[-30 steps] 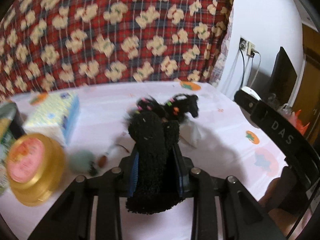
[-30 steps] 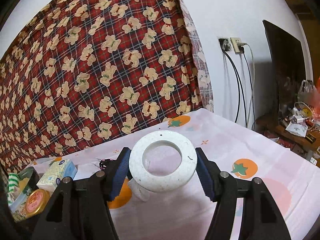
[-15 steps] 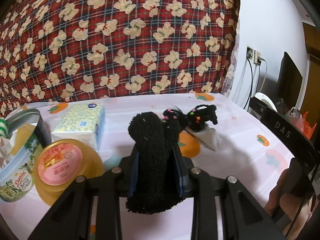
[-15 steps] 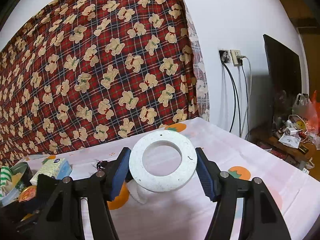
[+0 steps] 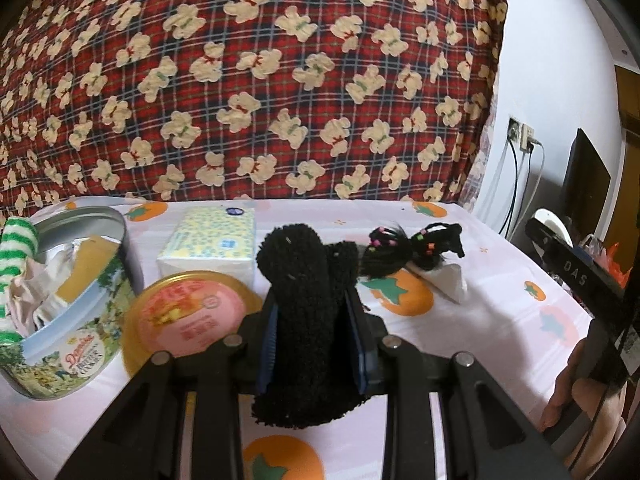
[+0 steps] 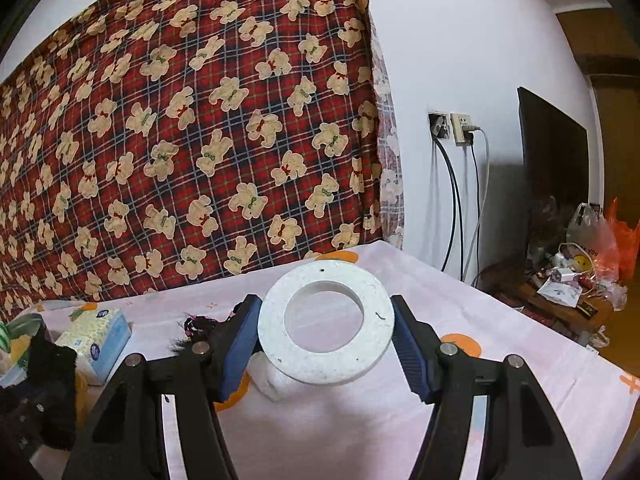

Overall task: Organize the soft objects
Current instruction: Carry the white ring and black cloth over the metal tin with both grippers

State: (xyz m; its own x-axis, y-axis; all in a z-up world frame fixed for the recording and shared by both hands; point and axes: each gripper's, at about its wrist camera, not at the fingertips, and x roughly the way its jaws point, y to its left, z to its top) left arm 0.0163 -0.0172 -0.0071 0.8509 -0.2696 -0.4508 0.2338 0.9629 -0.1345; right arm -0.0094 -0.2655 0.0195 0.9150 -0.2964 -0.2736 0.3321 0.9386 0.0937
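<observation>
"DAS" in pale letters on the black bar (image 5: 576, 276), right of the round tin (image 5: 76, 312); tin's red script label unreadable.

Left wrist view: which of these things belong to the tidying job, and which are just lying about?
Job:
black fuzzy sock, clamped in left gripper
white foam ring, clamped in right gripper
open tin holding striped sock
beaded black hair ties

Lying about:
tissue pack
gold lid

— What hangs behind the surface (image 5: 500, 320)?
— A red plaid cloth (image 5: 248, 80) with bears.
— And on the right?
— Wall sockets (image 6: 452, 128) with cables hanging (a dark screen (image 6: 552, 168) just beside them), plus plastic bags (image 6: 600, 240).
</observation>
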